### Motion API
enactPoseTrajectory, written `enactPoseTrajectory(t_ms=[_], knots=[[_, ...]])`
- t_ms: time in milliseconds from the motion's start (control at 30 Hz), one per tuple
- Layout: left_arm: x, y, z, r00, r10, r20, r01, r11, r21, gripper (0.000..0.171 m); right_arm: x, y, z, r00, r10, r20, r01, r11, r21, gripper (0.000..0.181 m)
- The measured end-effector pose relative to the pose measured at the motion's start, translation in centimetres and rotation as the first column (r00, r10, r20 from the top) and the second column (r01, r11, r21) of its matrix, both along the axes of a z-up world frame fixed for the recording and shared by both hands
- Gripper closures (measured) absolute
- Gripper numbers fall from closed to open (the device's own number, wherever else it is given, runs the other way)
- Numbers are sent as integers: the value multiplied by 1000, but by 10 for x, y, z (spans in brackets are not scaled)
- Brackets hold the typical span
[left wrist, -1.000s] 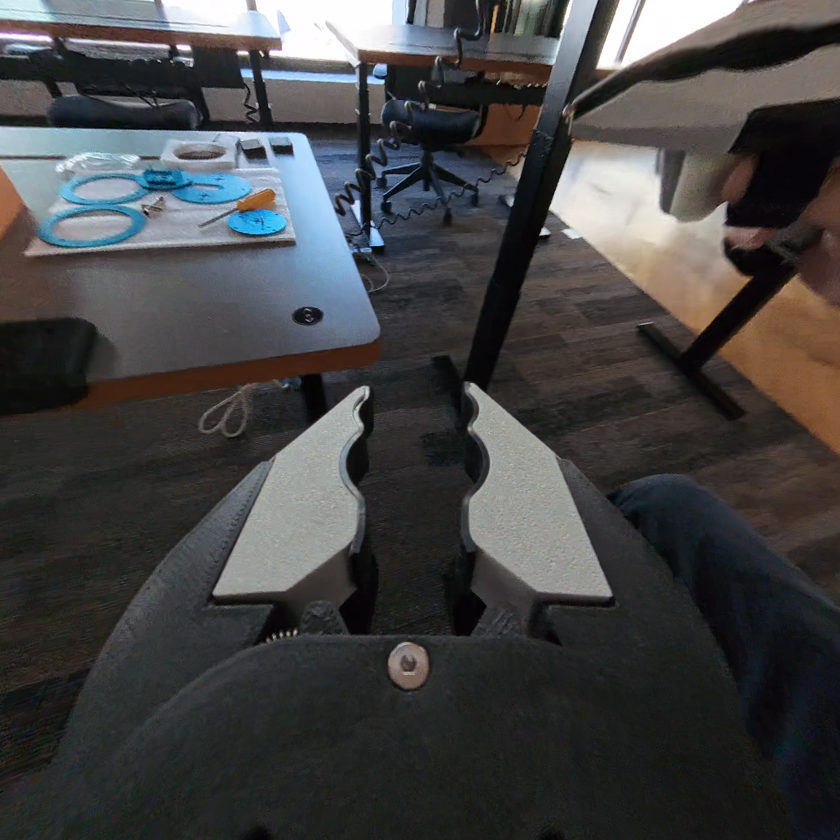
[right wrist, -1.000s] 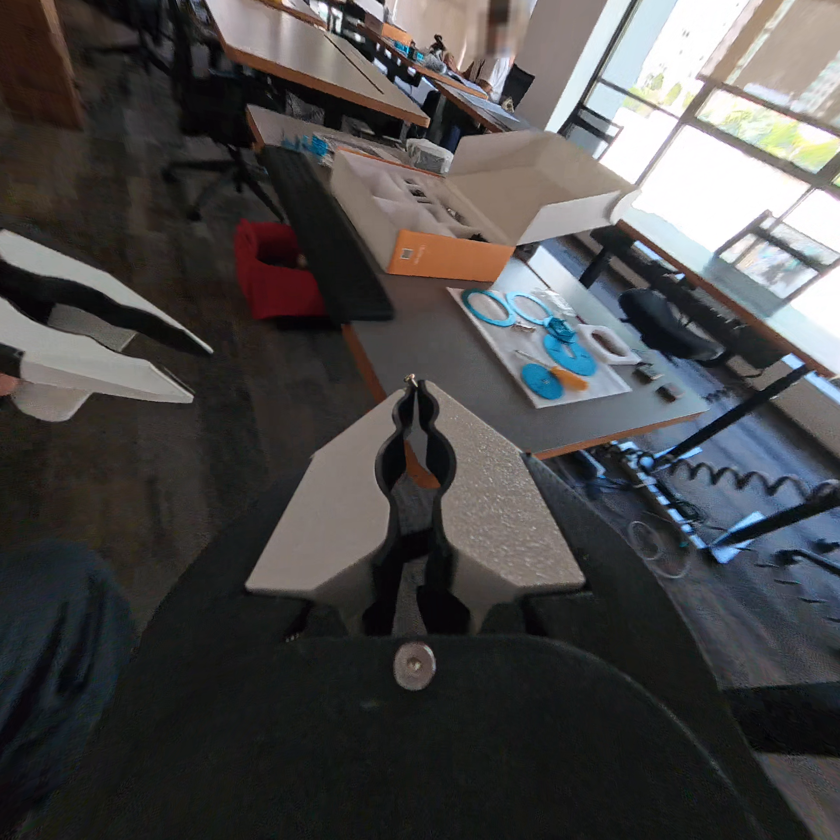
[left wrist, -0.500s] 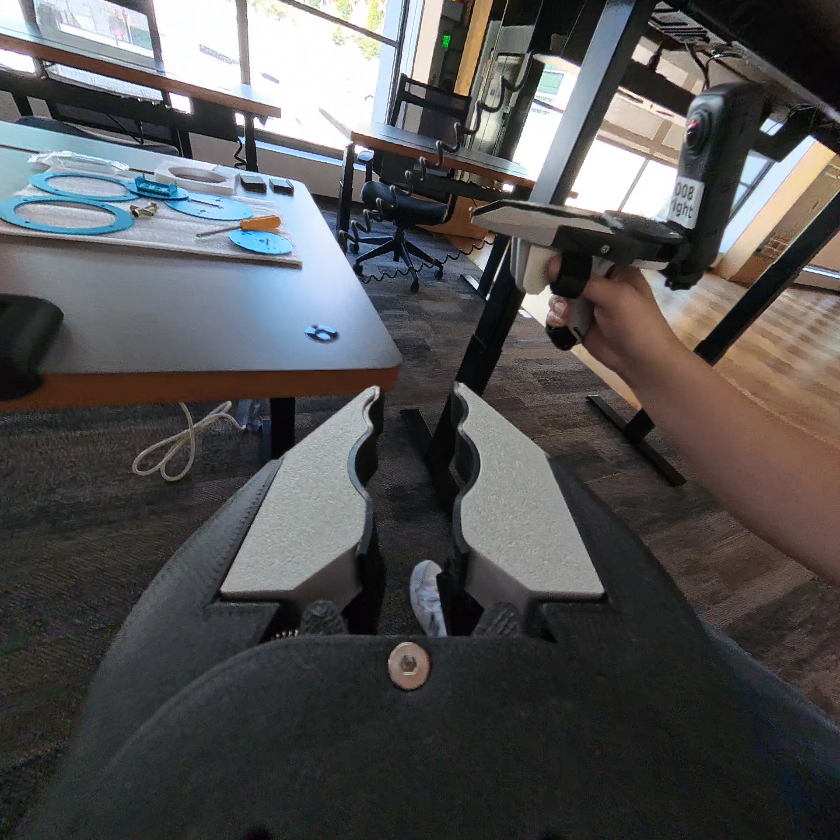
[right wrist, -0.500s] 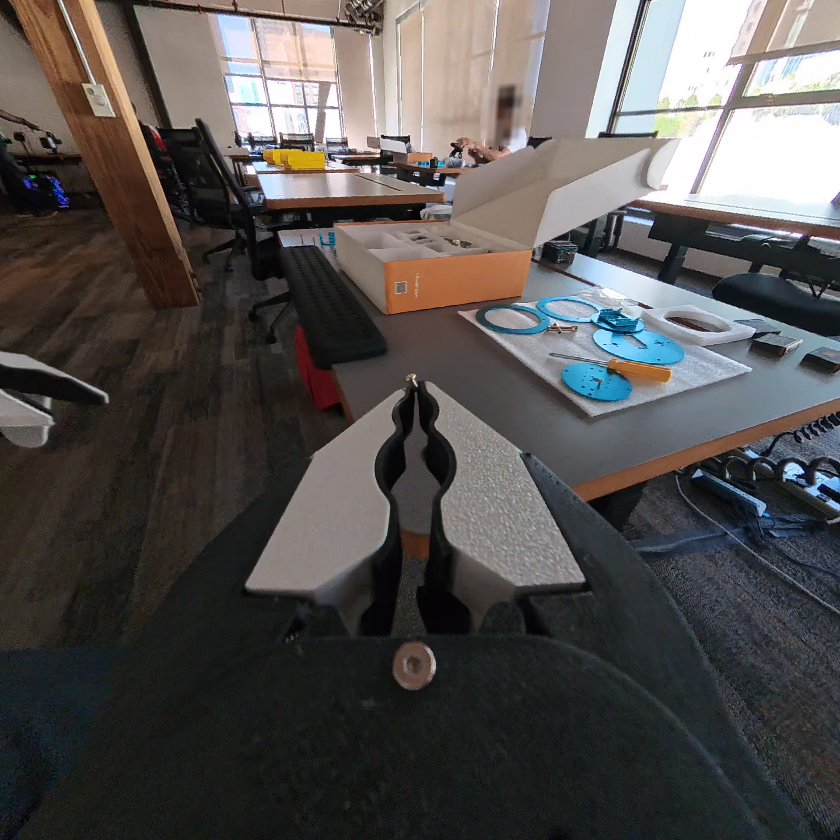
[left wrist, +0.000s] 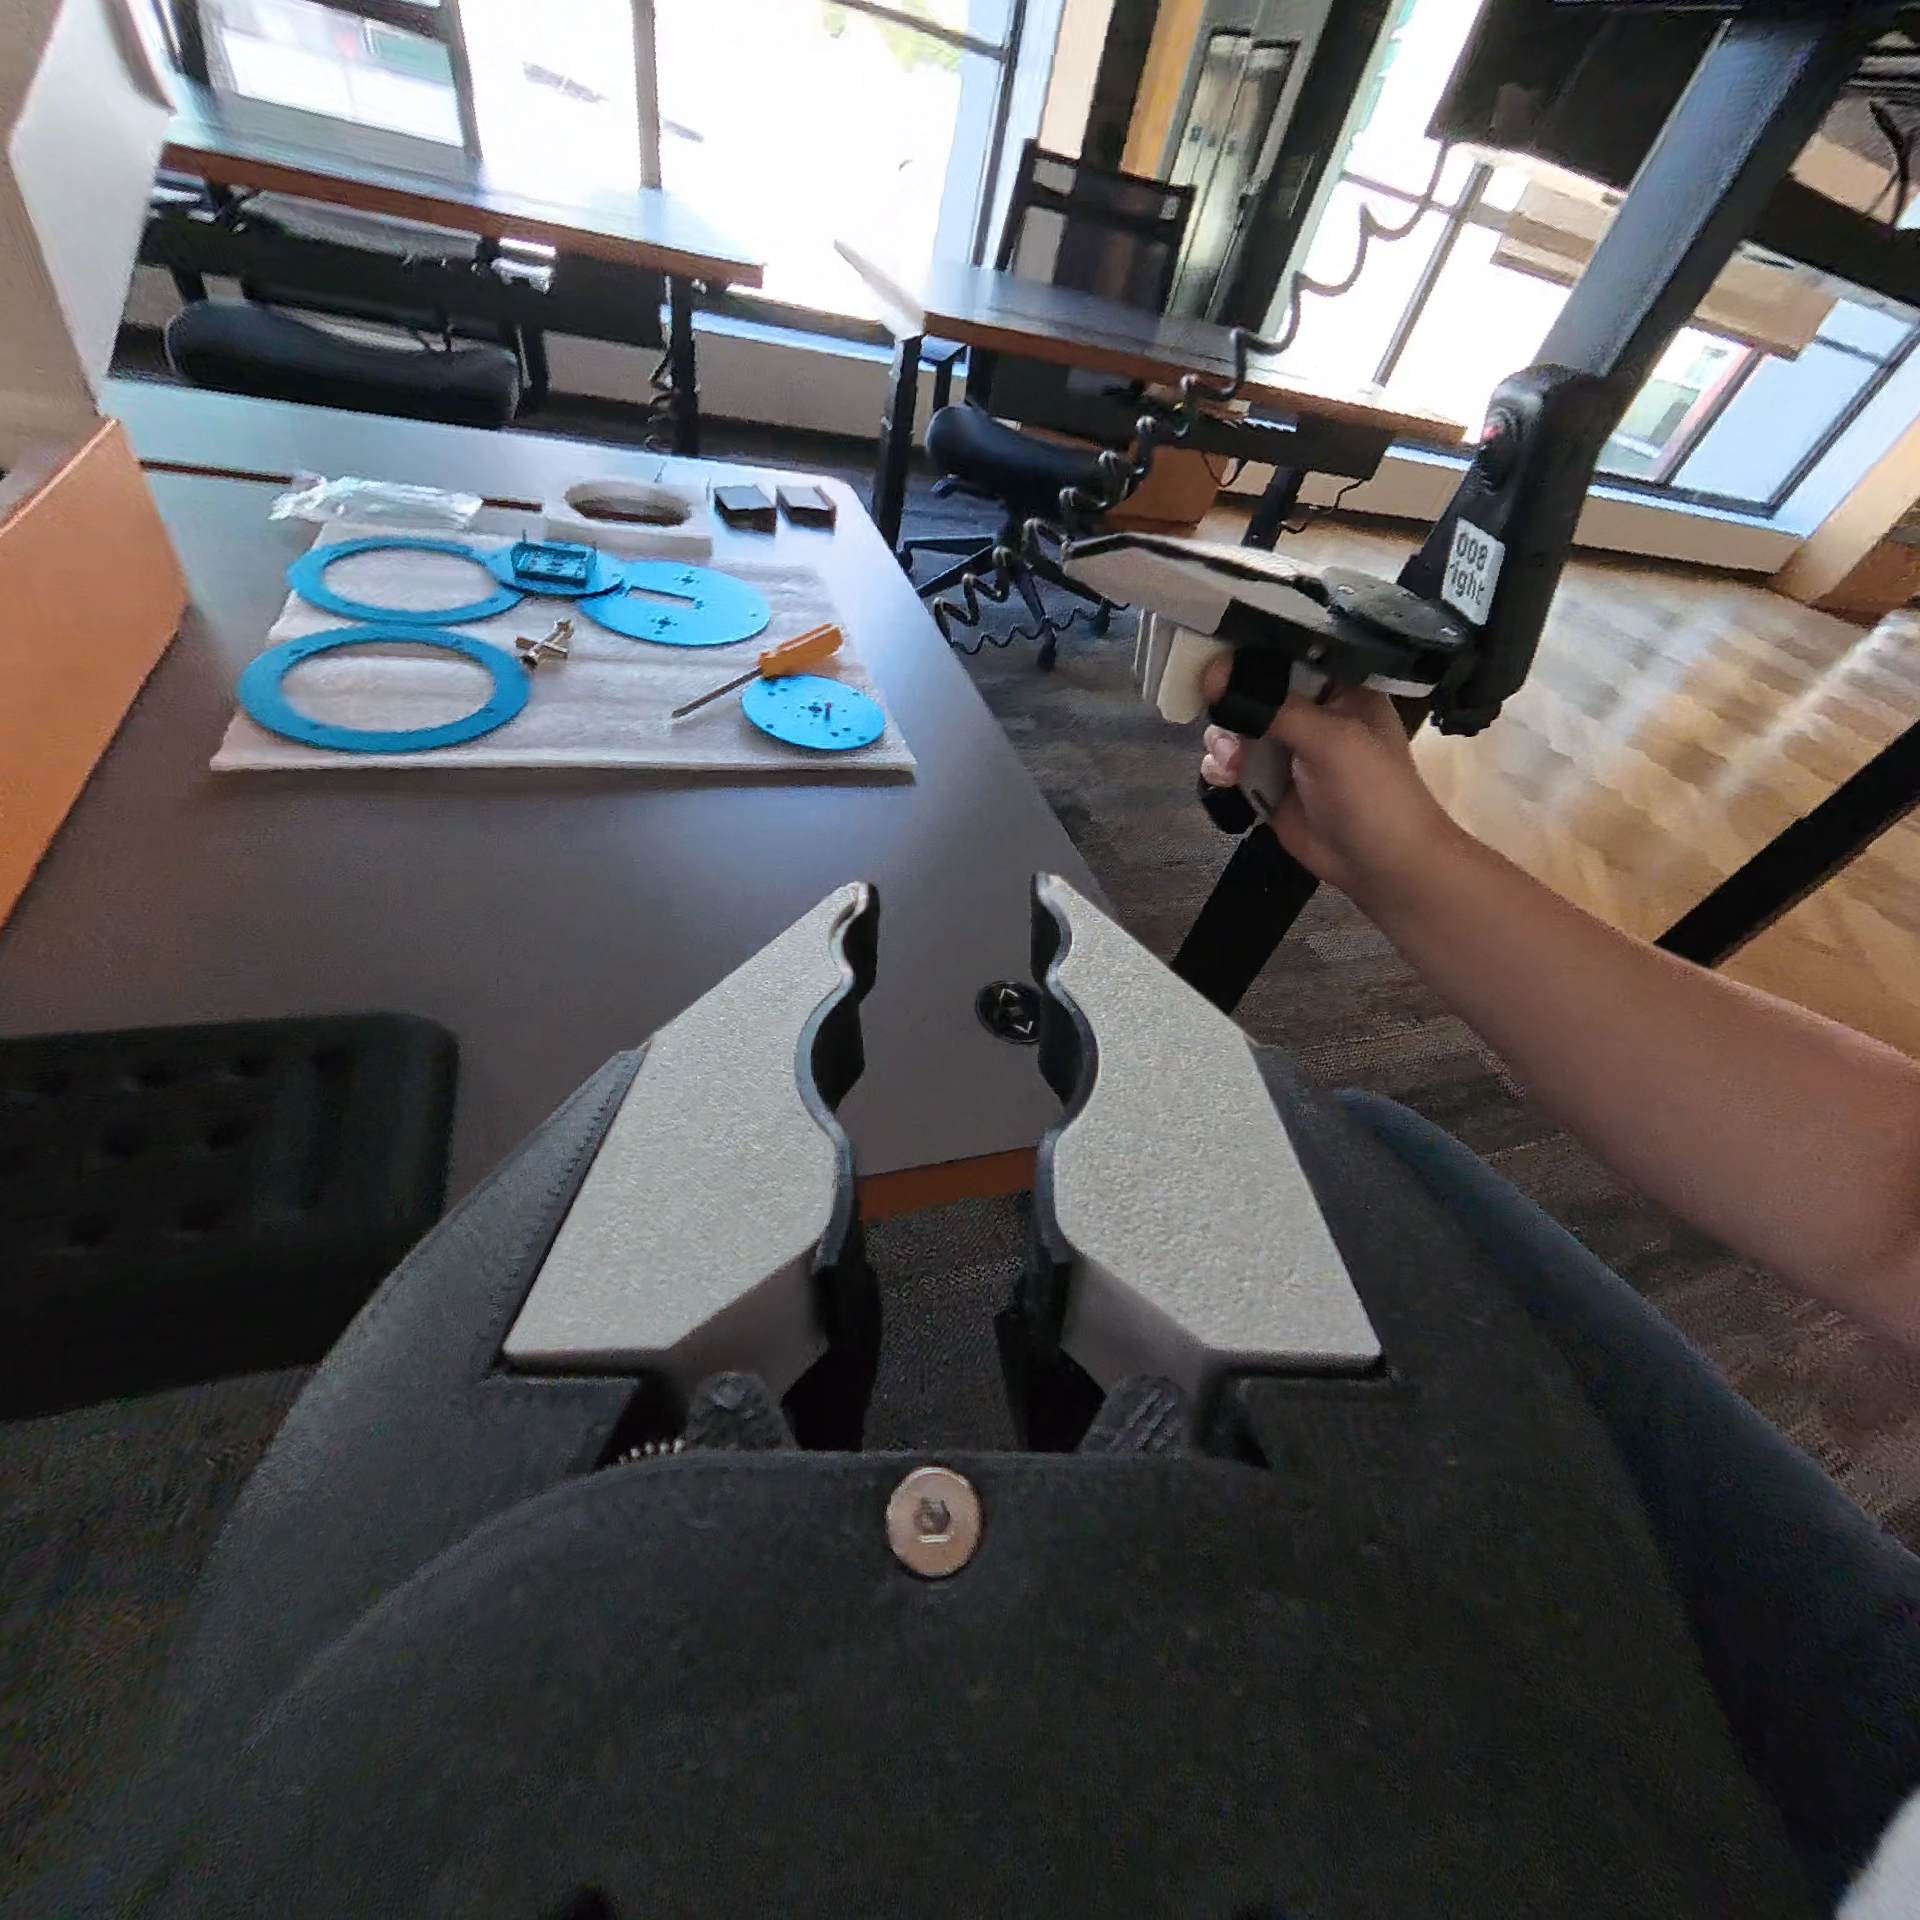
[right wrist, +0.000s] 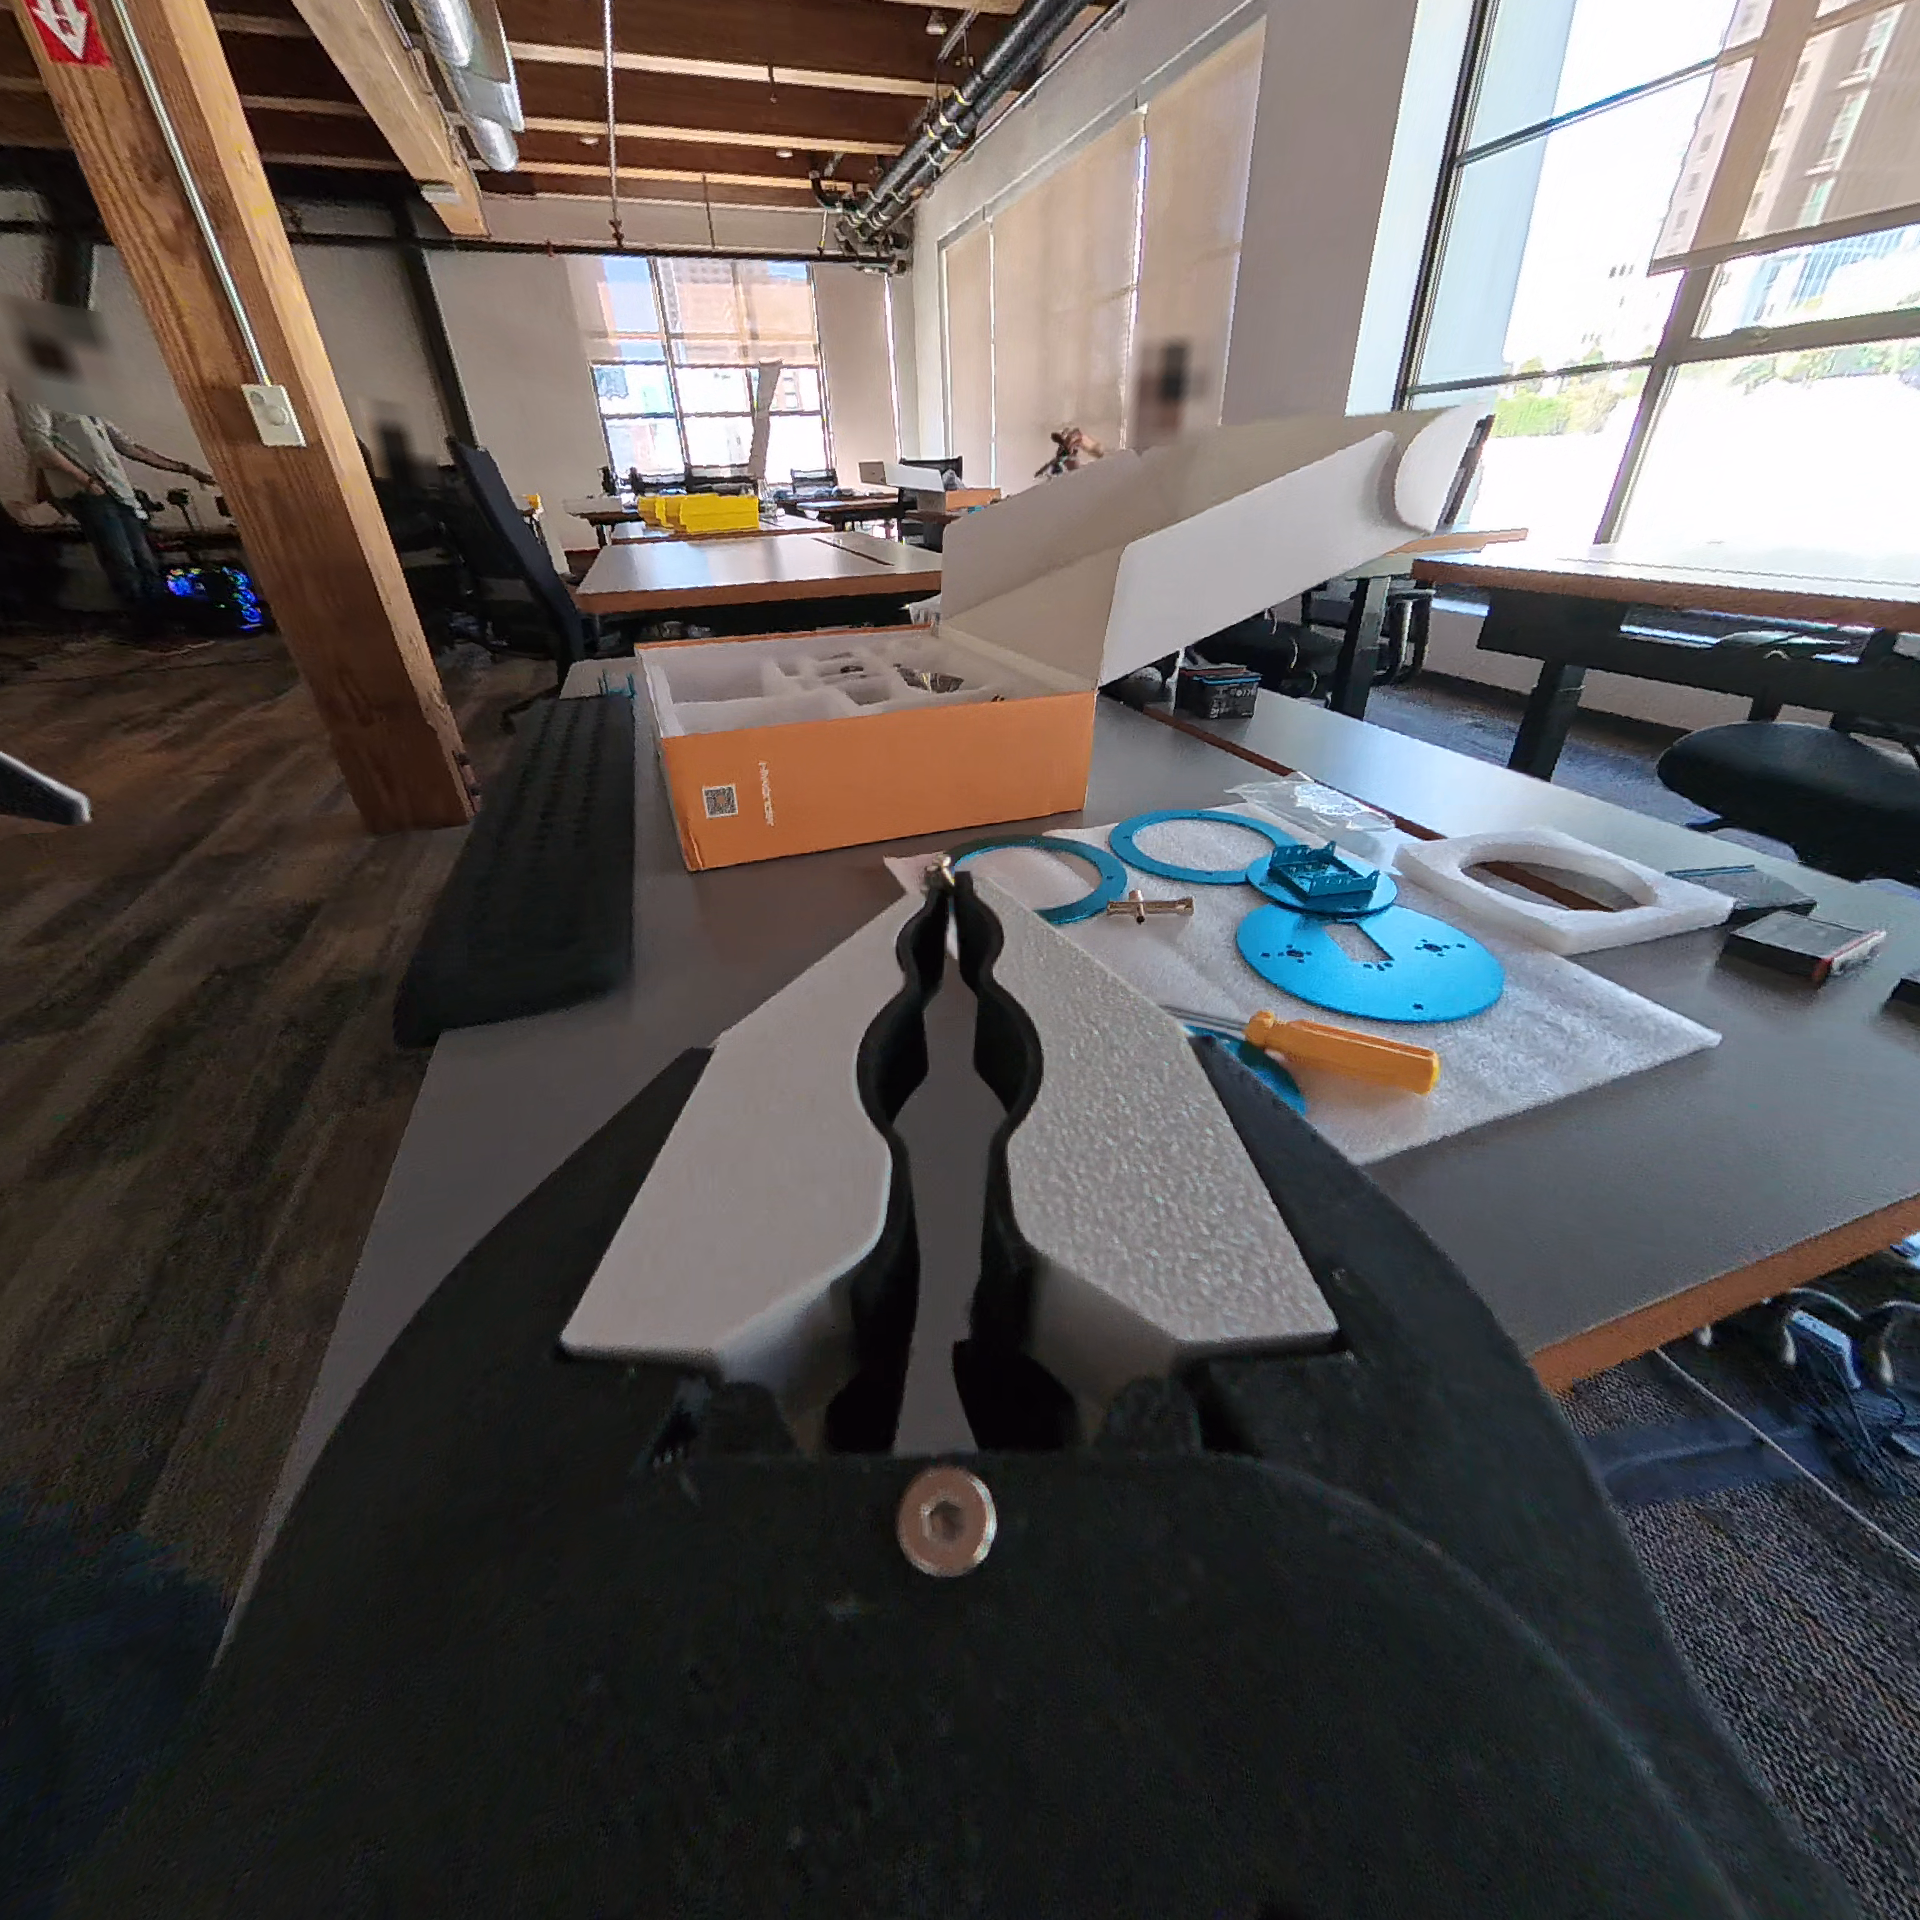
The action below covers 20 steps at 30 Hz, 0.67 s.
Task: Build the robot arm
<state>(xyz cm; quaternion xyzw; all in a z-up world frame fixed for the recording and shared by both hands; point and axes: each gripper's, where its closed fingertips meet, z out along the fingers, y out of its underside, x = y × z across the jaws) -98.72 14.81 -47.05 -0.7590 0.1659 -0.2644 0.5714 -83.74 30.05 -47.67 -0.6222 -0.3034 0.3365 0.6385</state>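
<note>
My left gripper is open and empty, held above the near edge of a grey table. My right gripper is shut on a small metal screw pinched at its very tip; in the left wrist view a hand holds it off the table's right side. On the table lies a white foam sheet with two blue rings, a slotted blue disc, a small blue disc, a blue bracket, a brass cross key and an orange-handled screwdriver.
An open orange box with a raised white lid stands at the far end of the table. A black pad runs along its left edge. A white foam frame and small black boxes lie right. Office chairs and desks surround. Across from one pair of fingers to the other is roughly 20 centimetres. My right gripper is the nearer one to the orange-handled screwdriver: about 25 centimetres, against 40 centimetres. My left wrist view looks at it from another angle.
Both grippers have risen and swung from floor level to above the table. The left jaws have opened a little wider. The right stays shut on the screw.
</note>
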Motion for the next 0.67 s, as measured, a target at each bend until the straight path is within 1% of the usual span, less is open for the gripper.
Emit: enactPoseTrajectory(t_ms=[100, 167, 200, 267, 333, 400, 500, 600, 667], knots=[[-3, 6, 0, 1000, 19, 18, -18, 999, -52, 141, -6, -1, 6, 1000, 25, 15, -25, 1000, 10, 181], [2, 14, -1, 999, 18, 31, -16, 999, -50, 142, -7, 1, 8, 1000, 7, 18, -8, 999, 38, 181], [6, 19, -2, 999, 14, 39, -13, 999, -50, 142, -9, 0, 9, 1000, 19, 21, -20, 998, 54, 181], [17, 35, -3, 998, 4, 59, -3, 1000, -26, 142, -12, 4, 8, 999, 23, 47, -27, 995, 91, 181], [28, 57, -6, 998, -9, 69, 9, 1000, -9, 146, -15, 12, 6, 997, 22, 73, -32, 991, 132, 181], [40, 83, -11, 998, -33, 54, 34, 999, -17, 146, -16, 25, 5, 997, 10, 82, -24, 985, 171, 181], [58, 123, -11, 994, -82, 66, 83, 996, -13, 145, -22, 42, 1, 996, 36, 79, -51, 981, 188, 181], [64, 162, -14, 993, -78, 87, 80, 997, -13, 145, -28, 59, -2, 997, 47, 53, -56, 978, 202, 181], [65, 181, -20, 992, -75, 99, 79, 996, -36, 139, -33, 70, -8, 998, 44, 47, -52, 978, 203, 181]])
